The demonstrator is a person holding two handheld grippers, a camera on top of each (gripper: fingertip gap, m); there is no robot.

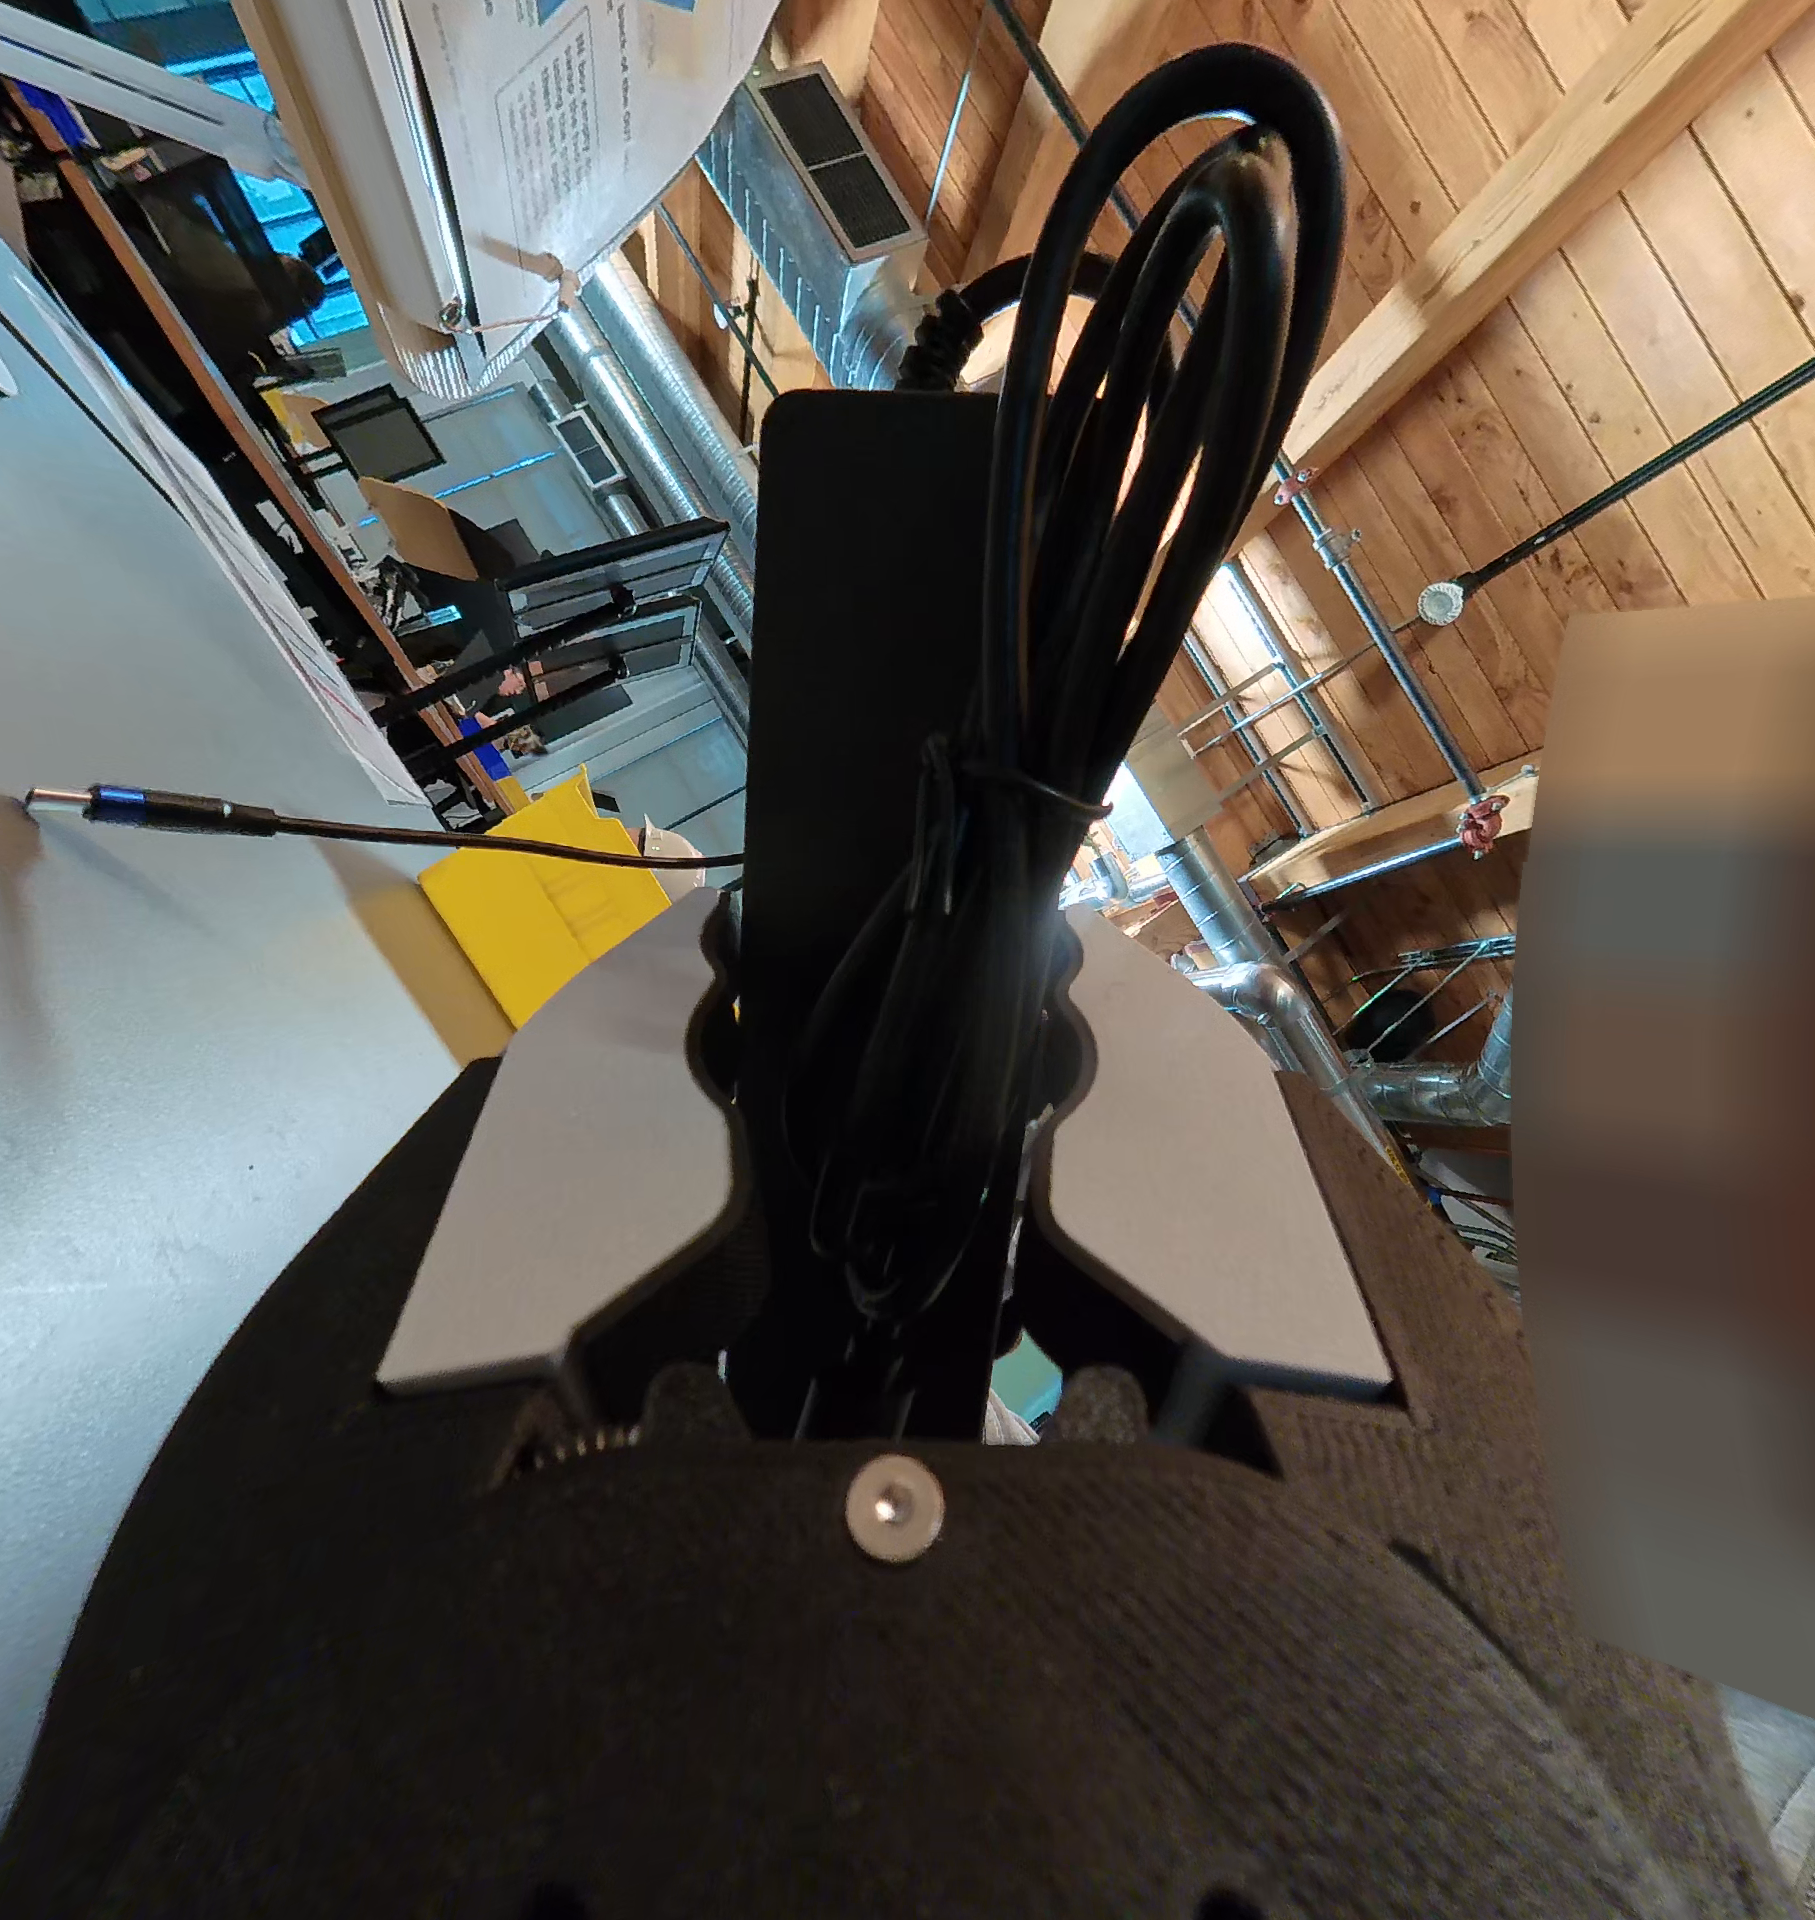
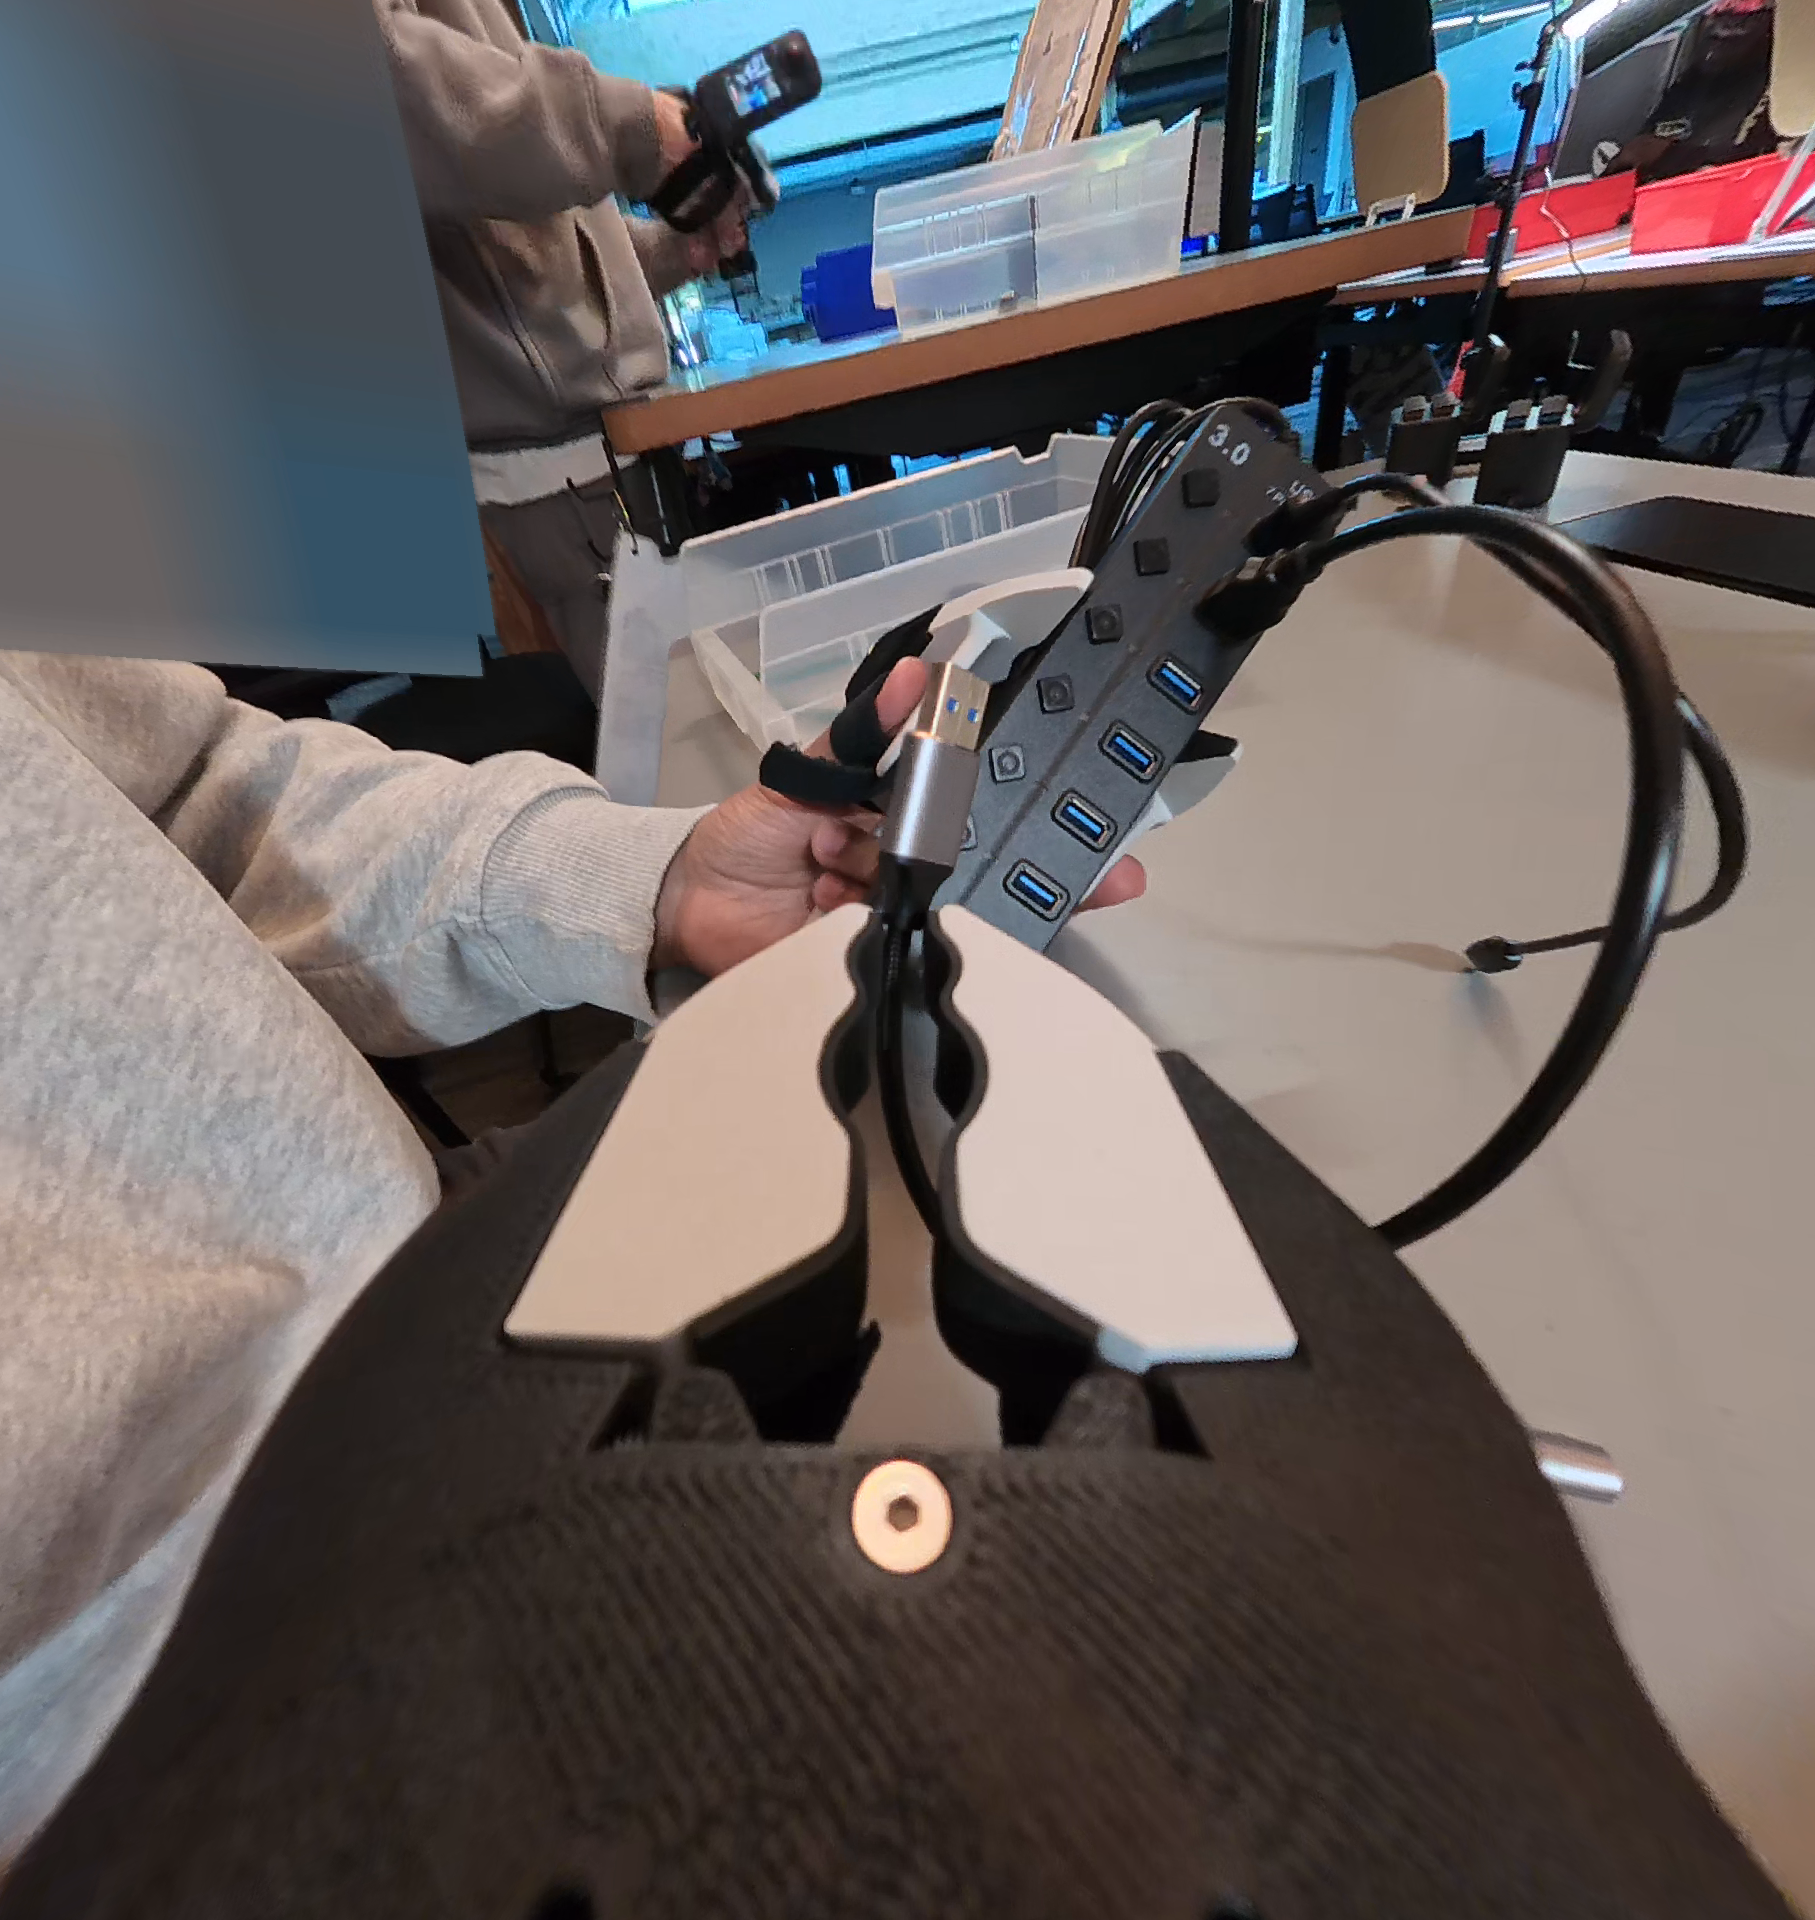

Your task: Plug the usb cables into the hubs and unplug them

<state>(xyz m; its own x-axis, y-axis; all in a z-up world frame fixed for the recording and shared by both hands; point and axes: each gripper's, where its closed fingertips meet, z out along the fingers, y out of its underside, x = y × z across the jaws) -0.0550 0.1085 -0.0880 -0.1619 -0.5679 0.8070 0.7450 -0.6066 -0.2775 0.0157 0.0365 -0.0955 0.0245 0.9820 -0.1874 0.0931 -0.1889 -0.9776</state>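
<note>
My left gripper [image 1: 887, 966] is shut on a black USB hub [image 1: 861, 623], which I see from the back with its tied cable bundle [image 1: 1142, 416]. In the right wrist view the hub [image 2: 1121, 727] is tilted upright, with several free blue ports [image 2: 1131, 750] and two black cables [image 2: 1277, 561] plugged in near its top. The left gripper's white fingers [image 2: 986, 623] clamp it. My right gripper [image 2: 901, 935] is shut on a cable just behind its silver USB plug [image 2: 934, 769]. The plug points up, just left of the hub's button row, and is in no port.
The grey table [image 2: 1505, 831] carries a clear plastic bin [image 2: 882, 561], black stands [image 2: 1485, 447] and a dark flat pad [image 2: 1734, 540]. A loose blue-tipped connector [image 1: 134, 808] hangs at the left. A yellow bin [image 1: 539, 904] is behind. A person holding a camera [image 2: 539, 208] stands beyond.
</note>
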